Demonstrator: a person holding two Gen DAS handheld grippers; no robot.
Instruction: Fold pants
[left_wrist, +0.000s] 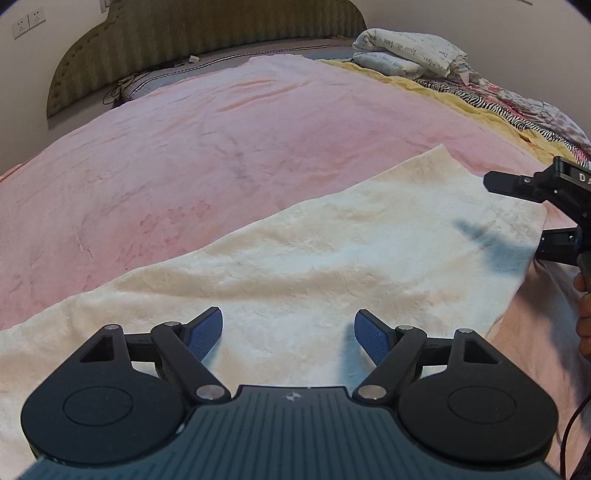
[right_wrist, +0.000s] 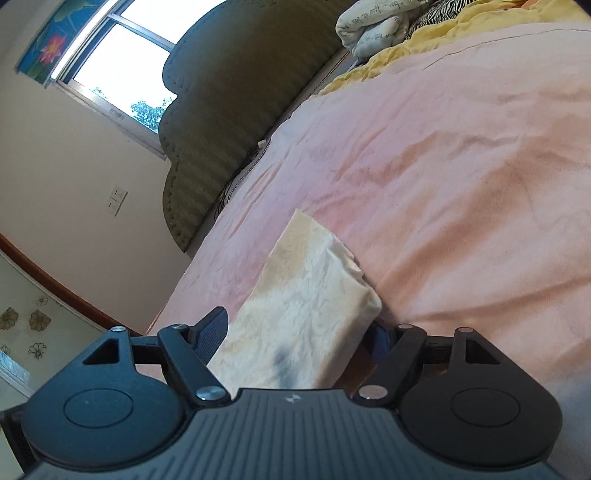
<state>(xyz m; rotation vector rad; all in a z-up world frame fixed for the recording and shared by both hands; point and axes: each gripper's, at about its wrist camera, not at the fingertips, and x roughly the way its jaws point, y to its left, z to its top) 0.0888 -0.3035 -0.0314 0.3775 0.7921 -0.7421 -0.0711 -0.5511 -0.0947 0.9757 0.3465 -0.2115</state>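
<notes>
The cream pants (left_wrist: 314, 258) lie spread flat on the pink bedspread (left_wrist: 221, 140), running from lower left to the right edge of the bed. My left gripper (left_wrist: 288, 332) is open and empty, hovering just above the cloth near its middle. My right gripper (left_wrist: 532, 214) shows at the right end of the pants, jaws apart on either side of the cloth edge. In the right wrist view the pants (right_wrist: 306, 306) run between the open fingers of my right gripper (right_wrist: 299, 332); the right finger is partly hidden behind the cloth.
A padded green headboard (left_wrist: 184, 40) stands at the back. Folded printed bedding (left_wrist: 406, 48) and a yellow and zebra-pattern quilt (left_wrist: 491, 103) lie at the back right. A cable (left_wrist: 122, 92) lies by the headboard. A window (right_wrist: 118, 59) shows on the wall.
</notes>
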